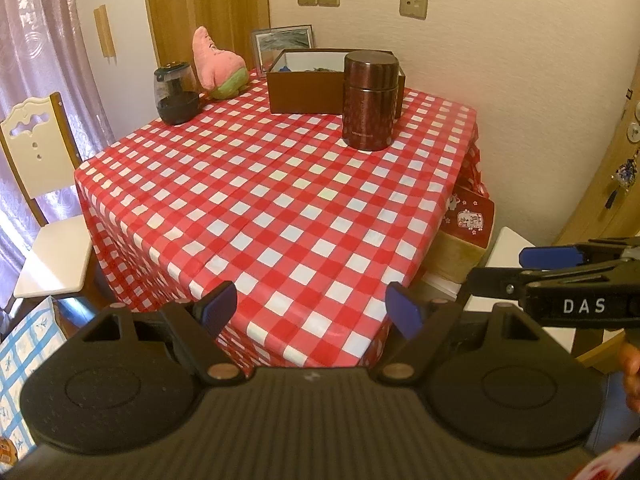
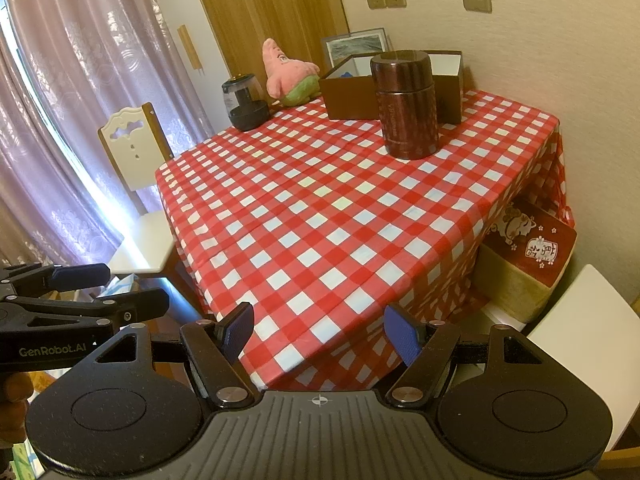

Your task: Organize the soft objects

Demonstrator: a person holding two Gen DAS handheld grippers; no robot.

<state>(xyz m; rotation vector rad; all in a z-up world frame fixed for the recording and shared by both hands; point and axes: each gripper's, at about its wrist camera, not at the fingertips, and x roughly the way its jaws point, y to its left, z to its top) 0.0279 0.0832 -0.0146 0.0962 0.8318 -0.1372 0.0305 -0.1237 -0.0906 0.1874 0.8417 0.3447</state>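
While both grippers (image 1: 312,307) (image 2: 318,332) are hovering off the bench (image 1: 280,200), jaws wide and empty, the plush (image 1: 216,66) is sitting beside the box (image 1: 304,90).

We see a square table covered by a glossy red-and-white checked plastic cloth (image 1: 256,184) (image 2: 340,216), which hangs over its near edges. Four things stand on it, all toward the far side. A clear jar with a black base and black lid (image 1: 176,94) (image 2: 245,102) occupies the far left corner. Just beside it sits a pink star-shaped plush toy with green shorts (image 1: 218,66) (image 2: 290,74). An open brown cardboard box with a white interior (image 1: 304,90) (image 2: 350,94) stands against the wall. A dark brown cylindrical metal canister (image 1: 370,100) (image 2: 408,104) stands upright in front of the box.
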